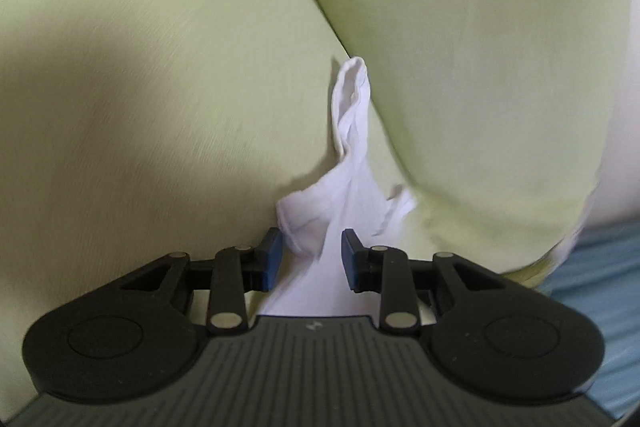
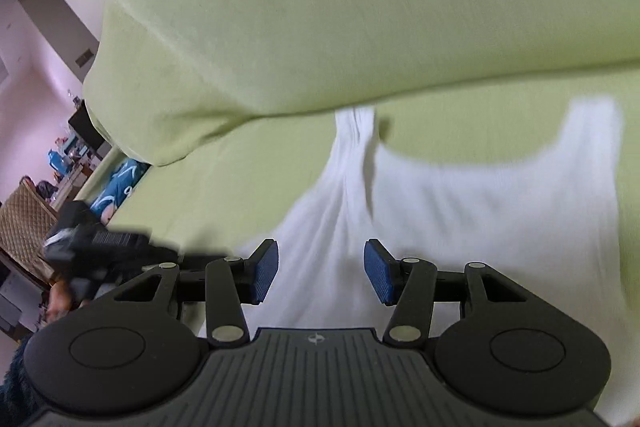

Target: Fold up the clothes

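White tank top (image 2: 460,211) on green sheet (image 2: 320,7), under parted right claw (image 2: 319,273).

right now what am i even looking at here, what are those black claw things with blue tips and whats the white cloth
Each picture comes from a camera on a hand-held gripper, looking along its two fingers. The black linkages with blue pads are those fingers.

The left gripper hovers over a twisted strap of a white tank top. The right gripper is over the same tank top, whose scooped neckline shows.

The top lies on a pale green cushioned surface. Both sets of pads stand apart with cloth between or beneath them, gripping nothing.
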A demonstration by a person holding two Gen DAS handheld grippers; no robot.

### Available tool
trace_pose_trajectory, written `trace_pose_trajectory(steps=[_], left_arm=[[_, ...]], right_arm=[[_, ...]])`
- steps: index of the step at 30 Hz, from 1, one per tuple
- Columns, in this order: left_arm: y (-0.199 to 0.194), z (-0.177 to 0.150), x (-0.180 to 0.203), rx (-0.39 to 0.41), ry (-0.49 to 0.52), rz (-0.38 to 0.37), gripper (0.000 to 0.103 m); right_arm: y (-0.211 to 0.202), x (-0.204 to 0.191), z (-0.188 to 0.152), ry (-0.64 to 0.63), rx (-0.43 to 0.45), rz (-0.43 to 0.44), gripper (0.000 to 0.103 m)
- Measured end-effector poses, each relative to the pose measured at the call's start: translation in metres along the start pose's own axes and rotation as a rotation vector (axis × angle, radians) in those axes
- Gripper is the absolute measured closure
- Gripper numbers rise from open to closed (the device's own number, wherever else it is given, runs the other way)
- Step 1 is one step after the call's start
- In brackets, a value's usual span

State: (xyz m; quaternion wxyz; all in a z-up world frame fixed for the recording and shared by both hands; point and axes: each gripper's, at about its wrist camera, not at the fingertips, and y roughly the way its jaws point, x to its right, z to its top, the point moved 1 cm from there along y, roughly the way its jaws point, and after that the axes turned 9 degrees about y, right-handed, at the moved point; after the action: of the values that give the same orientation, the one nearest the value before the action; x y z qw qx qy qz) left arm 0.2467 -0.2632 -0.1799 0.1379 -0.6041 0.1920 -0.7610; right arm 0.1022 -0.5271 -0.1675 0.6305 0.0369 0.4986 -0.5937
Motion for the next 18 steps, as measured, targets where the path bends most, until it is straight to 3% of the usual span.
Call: trace_pose_trajectory(steps=[3, 5, 7, 8, 9, 10, 12, 14, 18], left_arm=[[0.002, -0.004, -0.003, 0.045, -0.042, -0.027, 0.077], [0.008, -0.004, 0.000, 0.058, -0.039, -0.029, 0.080], [0.016, -0.005, 0.002, 0.055, -0.037, -0.013, 0.089], [0.014, -0.007, 0.003, 0.062, -0.037, -0.001, 0.102], [0.011, -0.009, 0.006, 0.090, -0.019, 0.024, 0.103], [0.006, -0.011, 0.015, 0.129, 0.048, 0.074, 0.103], [-0.006, -0.019, 0.044, 0.216, 0.277, 0.257, 0.103], [-0.008, -0.032, 0.066, 0.253, 0.472, 0.398, 0.102], [0.012, -0.048, 0.072, 0.233, 0.640, 0.537, 0.098]], right_arm=[[-0.014, 0.012, -0.018, 0.069, 0.004, -0.001, 0.051], [-0.017, 0.019, -0.029, 0.103, 0.030, 0.006, 0.061], [-0.020, 0.025, -0.040, 0.138, 0.058, 0.015, 0.063], [-0.026, 0.029, -0.043, 0.154, 0.064, 0.020, 0.064], [-0.031, 0.031, -0.046, 0.161, 0.068, 0.021, 0.065], [-0.033, 0.032, -0.047, 0.157, 0.071, 0.017, 0.067], [-0.031, 0.031, -0.047, 0.141, 0.073, 0.007, 0.069], [-0.035, 0.033, -0.048, 0.136, 0.073, 0.010, 0.069], [-0.033, 0.035, -0.049, 0.139, 0.076, 0.007, 0.069]])
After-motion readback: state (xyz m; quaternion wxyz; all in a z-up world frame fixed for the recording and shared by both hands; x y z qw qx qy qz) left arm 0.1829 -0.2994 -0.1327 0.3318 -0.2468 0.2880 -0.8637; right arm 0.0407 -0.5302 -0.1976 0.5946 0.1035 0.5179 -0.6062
